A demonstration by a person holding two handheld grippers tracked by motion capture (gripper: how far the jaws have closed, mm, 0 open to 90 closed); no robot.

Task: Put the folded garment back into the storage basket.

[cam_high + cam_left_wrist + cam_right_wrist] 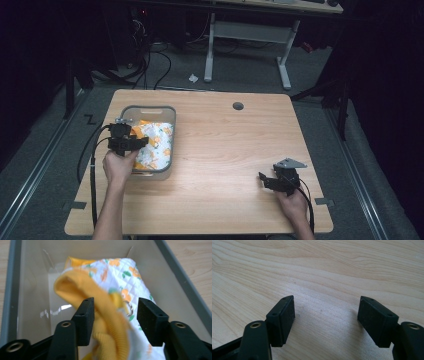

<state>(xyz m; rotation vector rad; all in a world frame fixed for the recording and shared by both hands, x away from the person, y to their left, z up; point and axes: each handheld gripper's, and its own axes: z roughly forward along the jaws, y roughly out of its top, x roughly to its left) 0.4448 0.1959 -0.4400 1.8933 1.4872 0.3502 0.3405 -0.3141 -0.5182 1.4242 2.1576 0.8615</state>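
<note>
A grey plastic basket (pixel 149 108) stands on the left part of the wooden table (pixel 230 145). In it lies a white quilted cloth (pixel 159 145) with an orange and green flower print and a yellow knitted edge. My left gripper (pixel 144 142) reaches into the basket from its left side. In the left gripper view the left gripper (pixel 115 315) is open, with the yellow knit fold (pixel 75 287) and the cloth (pixel 117 272) lying loose between the jaws, a small metal ring beside them. My right gripper (pixel 263 181) rests low at the front right, open (pixel 325 317) over bare wood.
A round grey cable hole (pixel 238 106) sits near the table's far edge. Black cables trail from both grippers off the near side. Beyond the table stand a white desk frame (pixel 247 35) and loose cables on the floor.
</note>
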